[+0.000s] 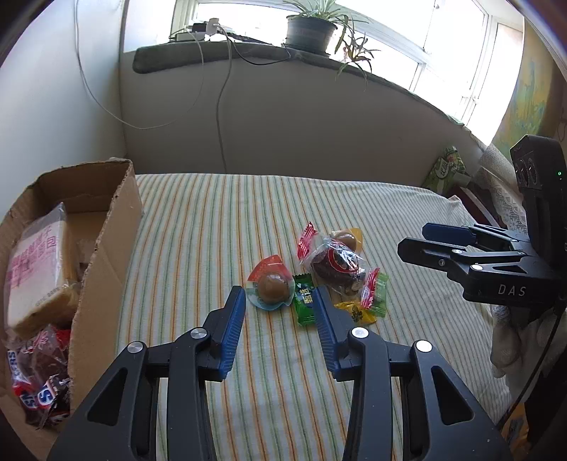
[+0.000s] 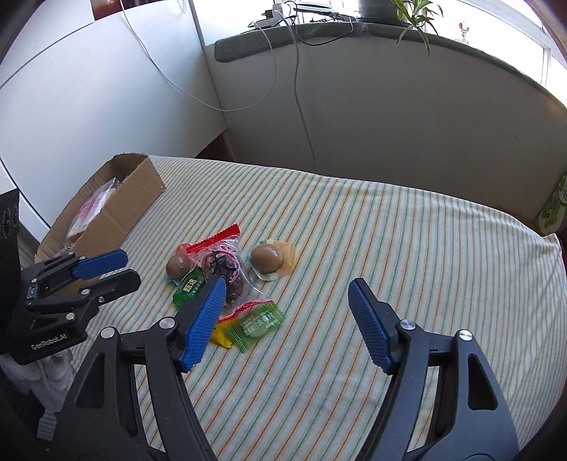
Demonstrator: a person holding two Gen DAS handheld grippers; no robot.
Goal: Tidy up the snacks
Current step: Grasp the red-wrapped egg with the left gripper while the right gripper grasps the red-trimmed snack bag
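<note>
Both hand-held grippers, left (image 1: 280, 301) and right (image 2: 287, 298), hover open and empty over light, crinkly, slippery snack packets (image 1: 333, 264), best pinched at sealed edges.

Snacks lie clustered on the striped bed: two wrapped eggs (image 2: 267, 257), a clear bag of dark cake (image 2: 226, 271), green candies (image 2: 257, 324). At nine o'clock, a cardboard box (image 1: 106, 234) holds bread (image 1: 39, 269).

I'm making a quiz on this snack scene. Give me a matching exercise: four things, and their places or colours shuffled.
Things:
1. bread pack
2. potted plant
3. green candy
4. egg in red-edged pack

Places or colours:
A. on the windowsill
B. brown, on the striped cloth
C. inside the cardboard box
D. beside the left claw's right finger

Pairs: 1-C, 2-A, 3-D, 4-B
</note>
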